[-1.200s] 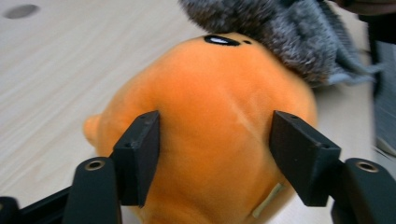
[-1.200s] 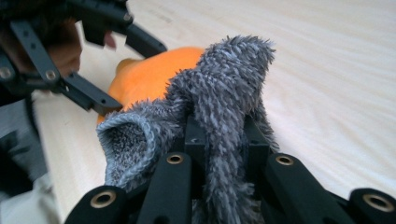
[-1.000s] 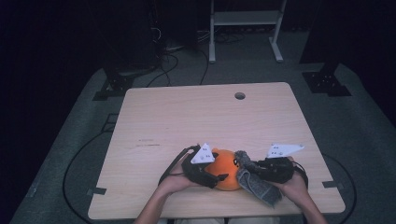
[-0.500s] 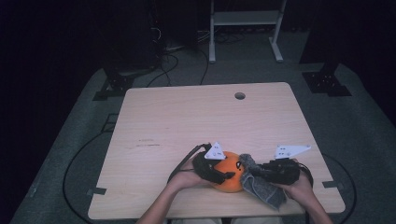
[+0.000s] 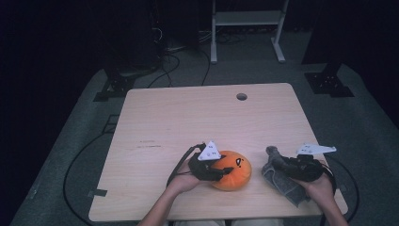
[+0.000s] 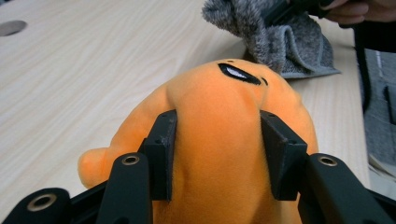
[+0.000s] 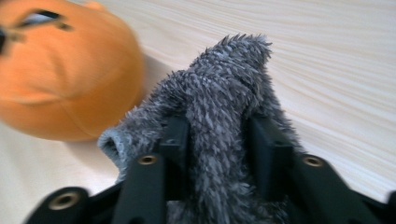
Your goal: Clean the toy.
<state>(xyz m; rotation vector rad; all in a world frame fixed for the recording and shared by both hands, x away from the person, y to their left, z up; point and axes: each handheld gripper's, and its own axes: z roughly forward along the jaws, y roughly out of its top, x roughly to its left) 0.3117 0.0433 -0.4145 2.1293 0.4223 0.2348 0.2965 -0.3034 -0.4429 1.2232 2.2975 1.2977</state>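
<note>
Orange plush [image 6: 219, 140], round, black stitched eye, squeezed by left gripper [image 6: 217, 144], fuzzy grey cloth [image 7: 219, 107] pinched in right gripper [image 7: 217, 149]

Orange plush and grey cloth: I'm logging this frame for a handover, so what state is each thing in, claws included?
Orange plush: resting on the table, squeezed between the jaws of the left claw.
Grey cloth: bunched up, pinched between the jaws of the right claw, lying apart from the plush in the high view.
Left claw: shut on the plush.
Right claw: shut on the cloth.
Table: bare light wood, with a round hole near the far edge.
</note>
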